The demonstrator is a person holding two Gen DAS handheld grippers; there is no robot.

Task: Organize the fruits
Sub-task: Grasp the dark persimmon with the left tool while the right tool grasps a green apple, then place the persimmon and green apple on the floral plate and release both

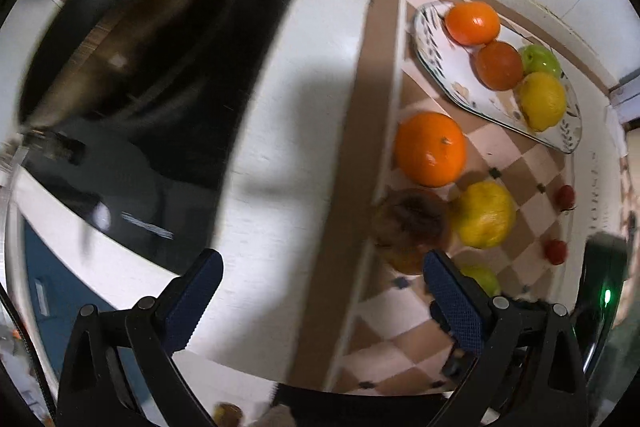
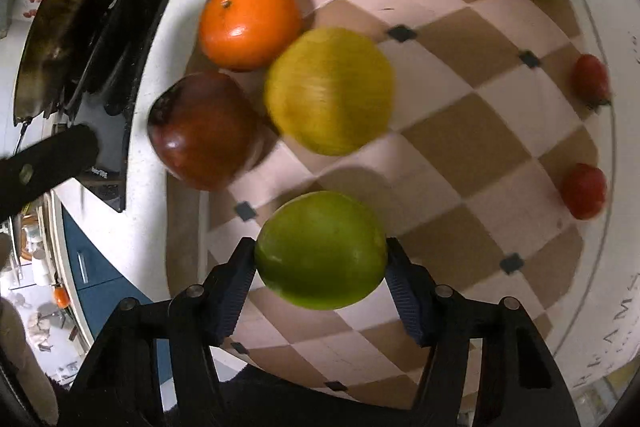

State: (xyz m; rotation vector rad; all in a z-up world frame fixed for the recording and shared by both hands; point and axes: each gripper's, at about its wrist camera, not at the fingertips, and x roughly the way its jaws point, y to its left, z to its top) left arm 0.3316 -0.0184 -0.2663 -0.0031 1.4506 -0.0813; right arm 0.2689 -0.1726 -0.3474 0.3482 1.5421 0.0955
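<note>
R fingers (image 2: 404,291) clamp glossy round green fruit (image 2: 320,249); L fingers (image 1: 452,299) spread, empty.

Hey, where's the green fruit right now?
In the right wrist view the green fruit sits low and central between the right gripper's jaws, above the checkered mat, just below the yellow fruit.

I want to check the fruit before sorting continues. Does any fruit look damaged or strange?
Yes. The dark red apple beside the orange has a blackish patch near its top, which may be a bruise or rot. The green apple in the right gripper looks sound.
</note>
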